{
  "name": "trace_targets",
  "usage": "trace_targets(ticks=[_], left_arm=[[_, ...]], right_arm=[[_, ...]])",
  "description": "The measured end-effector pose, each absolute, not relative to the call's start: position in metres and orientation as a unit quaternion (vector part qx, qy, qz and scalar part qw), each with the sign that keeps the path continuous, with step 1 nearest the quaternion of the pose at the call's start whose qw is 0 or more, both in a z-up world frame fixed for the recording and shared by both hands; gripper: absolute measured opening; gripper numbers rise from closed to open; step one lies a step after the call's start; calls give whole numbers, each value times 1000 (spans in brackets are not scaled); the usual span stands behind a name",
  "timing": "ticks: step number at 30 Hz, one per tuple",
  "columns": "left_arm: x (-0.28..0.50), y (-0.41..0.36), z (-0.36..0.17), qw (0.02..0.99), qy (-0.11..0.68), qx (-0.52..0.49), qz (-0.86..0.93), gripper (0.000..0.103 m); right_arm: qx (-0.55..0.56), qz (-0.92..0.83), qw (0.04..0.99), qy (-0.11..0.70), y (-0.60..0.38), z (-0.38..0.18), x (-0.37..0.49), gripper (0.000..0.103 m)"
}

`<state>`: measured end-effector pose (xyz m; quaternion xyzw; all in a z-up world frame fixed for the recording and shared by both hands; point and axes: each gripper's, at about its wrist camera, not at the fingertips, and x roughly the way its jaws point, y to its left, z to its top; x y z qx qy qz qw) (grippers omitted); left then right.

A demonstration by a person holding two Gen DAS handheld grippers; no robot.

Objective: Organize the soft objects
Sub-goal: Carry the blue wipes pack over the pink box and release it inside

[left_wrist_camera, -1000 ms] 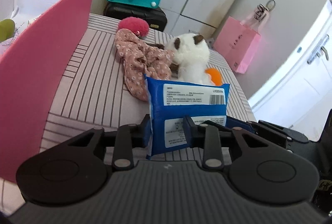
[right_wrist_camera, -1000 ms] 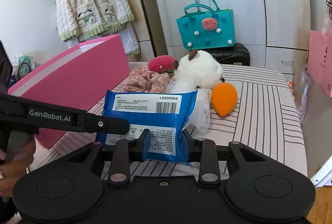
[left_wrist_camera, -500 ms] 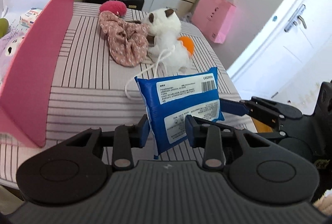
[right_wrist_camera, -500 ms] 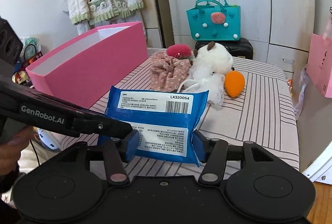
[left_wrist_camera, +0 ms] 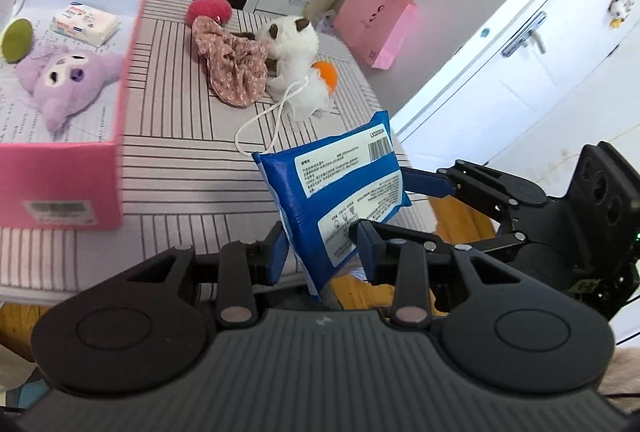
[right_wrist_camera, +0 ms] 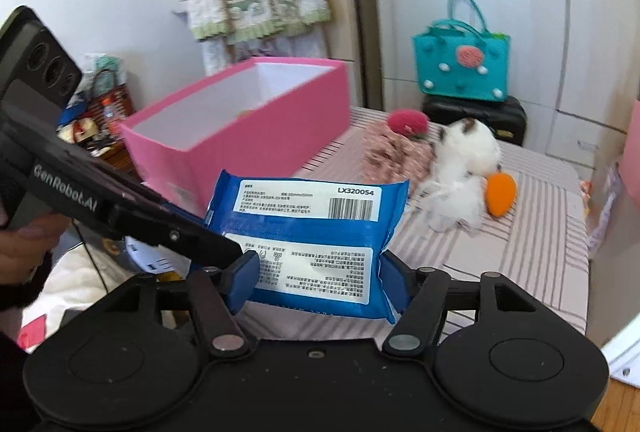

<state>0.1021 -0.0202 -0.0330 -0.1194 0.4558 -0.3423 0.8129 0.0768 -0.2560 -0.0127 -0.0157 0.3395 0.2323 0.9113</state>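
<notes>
Blue wipes pack (left_wrist_camera: pixel 336 192), white printed labels, barcode, tilted, crinkled edges.

The blue glossy plastic wipes packet (left_wrist_camera: pixel 336 198) carries matt white paper labels. The pink box (left_wrist_camera: pixel 72 184) looks like smooth matt card. A fluffy white plush toy (left_wrist_camera: pixel 294 44) and crumpled floral cloth (left_wrist_camera: pixel 236 68) lie on the striped woven fabric surface (left_wrist_camera: pixel 180 136).
</notes>
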Motion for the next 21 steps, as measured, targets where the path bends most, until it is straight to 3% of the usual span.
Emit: trace_targets(ticks=[21], left_arm=[[83, 64, 36, 878, 372, -97, -285, 35]], right_arm=[[-93, 344, 893, 277, -173, 57, 89, 72]])
